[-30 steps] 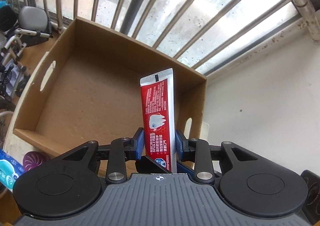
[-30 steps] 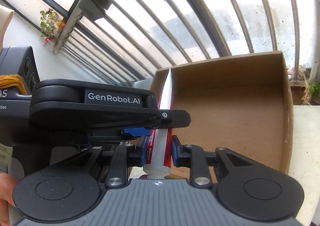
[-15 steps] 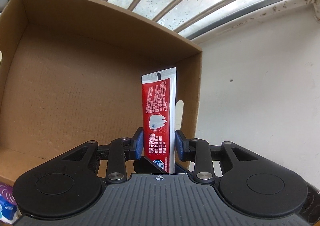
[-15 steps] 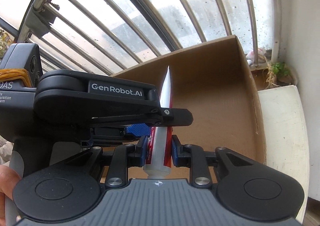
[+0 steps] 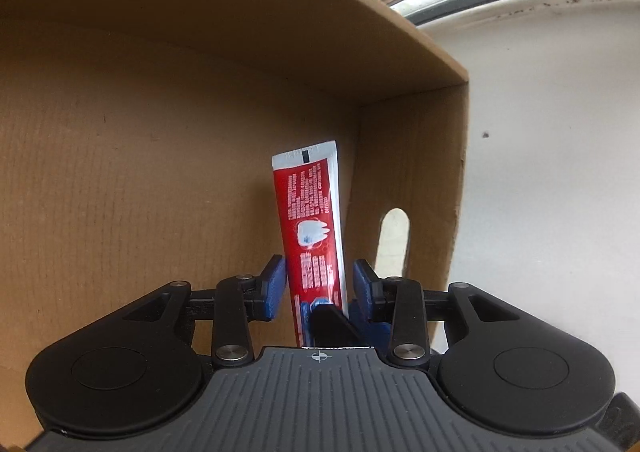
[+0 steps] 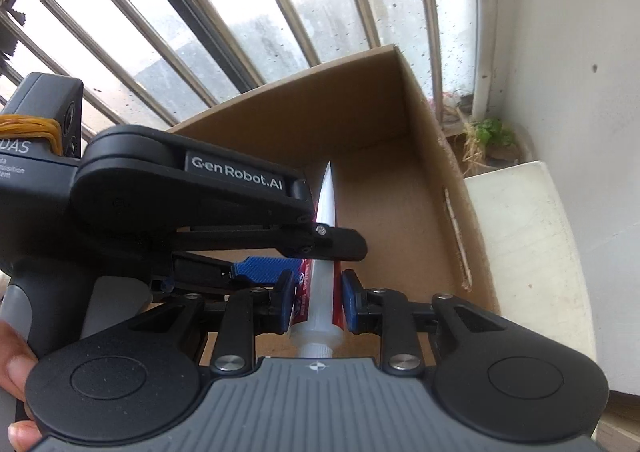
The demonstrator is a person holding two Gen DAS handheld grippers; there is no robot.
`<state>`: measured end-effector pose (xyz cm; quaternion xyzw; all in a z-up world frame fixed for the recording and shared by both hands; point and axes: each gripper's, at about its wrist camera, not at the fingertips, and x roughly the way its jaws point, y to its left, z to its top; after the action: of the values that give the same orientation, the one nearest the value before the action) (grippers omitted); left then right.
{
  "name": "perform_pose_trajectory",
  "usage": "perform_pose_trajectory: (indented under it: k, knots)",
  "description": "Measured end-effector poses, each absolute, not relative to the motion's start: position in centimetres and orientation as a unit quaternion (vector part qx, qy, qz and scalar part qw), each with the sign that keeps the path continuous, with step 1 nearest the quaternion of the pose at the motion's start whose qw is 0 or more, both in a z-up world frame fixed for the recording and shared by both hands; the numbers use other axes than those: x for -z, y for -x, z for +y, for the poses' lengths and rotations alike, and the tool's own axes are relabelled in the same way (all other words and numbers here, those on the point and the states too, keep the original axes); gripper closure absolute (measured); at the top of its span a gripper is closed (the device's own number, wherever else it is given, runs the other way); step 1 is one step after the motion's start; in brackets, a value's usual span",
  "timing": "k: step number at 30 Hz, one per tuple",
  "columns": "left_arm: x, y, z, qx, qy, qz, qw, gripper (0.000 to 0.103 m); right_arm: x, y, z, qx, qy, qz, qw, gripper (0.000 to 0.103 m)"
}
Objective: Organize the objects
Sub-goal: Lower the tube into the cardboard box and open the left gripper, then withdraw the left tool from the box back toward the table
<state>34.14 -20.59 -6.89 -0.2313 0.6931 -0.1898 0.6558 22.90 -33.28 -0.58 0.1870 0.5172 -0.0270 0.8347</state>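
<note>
Red and white, the soft plastic toothpaste tube [image 5: 312,228] stands nearly upright between both grippers, its flat crimped end toward the floor of the open brown cardboard box [image 5: 160,172] and close above the box's right end. The right gripper [image 6: 316,302] has its blue pads [image 6: 286,302] pressed on the tube's shoulder just above the white neck, a firm grip. The left gripper [image 5: 320,284] crosses it from the left; its jaws are opening, and in the left wrist view a small gap shows on each side of the tube, so its pads [image 5: 274,286] no longer squeeze it.

I judge the tube light and yielding: it would dent under a hard pinch and its glossy skin could slide, so the stiffer shoulder near the neck is the better place to hold, where the right gripper already has it. The crimped end is thin and will fold if pushed against the cardboard.

The box has an oval handle cut-out [image 5: 394,240] in its right wall and looks empty where visible. To its right lies a pale, worn white ledge [image 6: 528,252] against a white plaster wall [image 6: 580,52]. Beyond the far wall of the box stand metal window bars [image 6: 192,24] with dull daylight behind, and a small green plant [image 6: 486,134] sits in the corner.
</note>
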Motion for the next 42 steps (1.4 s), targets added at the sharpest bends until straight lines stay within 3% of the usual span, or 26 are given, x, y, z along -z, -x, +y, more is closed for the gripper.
perform_pose_trajectory:
  k: [9, 17, 19, 21, 25, 28, 31, 33, 42]
  knots:
    - [5.0, -32.4, -19.6, 0.210, 0.251, 0.680, 0.656, 0.065, -3.3, -18.1, -34.0, 0.052, -0.181, 0.484, 0.855, 0.075]
    - [-1.9, -28.9, -16.5, 0.213, 0.243, 0.632, 0.705, 0.053, -7.8, -13.1, -33.8, 0.043, -0.176, 0.470, 0.864, 0.073]
    - [-4.4, -27.3, -15.1, 0.211, 0.234, 0.608, 0.728, 0.047, -8.8, -12.0, -33.7, 0.031, -0.178, 0.468, 0.865, 0.068]
    - [-6.7, -25.5, -13.6, 0.207, 0.218, 0.581, 0.756, 0.042, -9.7, -11.0, -33.6, 0.020, -0.179, 0.459, 0.870, 0.046]
    - [-11.3, -21.2, -9.6, 0.174, 0.177, 0.519, 0.818, 0.023, -11.2, -9.4, -32.4, -0.026, -0.166, 0.439, 0.883, 0.041]
    - [-13.7, -17.0, -7.1, 0.133, 0.156, 0.486, 0.850, 0.015, -12.4, -7.4, -31.0, -0.065, -0.155, 0.421, 0.891, 0.034]
    - [-14.8, -12.0, -4.7, 0.111, 0.167, 0.471, 0.859, 0.006, -13.2, -4.9, -30.3, -0.089, -0.146, 0.393, 0.904, 0.017]
    - [-15.4, -9.3, -3.4, 0.088, 0.162, 0.463, 0.867, 0.005, -13.4, -3.2, -29.8, -0.096, -0.142, 0.382, 0.908, 0.005]
    - [-17.1, -5.1, -0.8, 0.032, 0.151, 0.449, 0.880, 0.002, -15.2, -0.2, -27.7, -0.135, -0.107, 0.373, 0.912, 0.000]
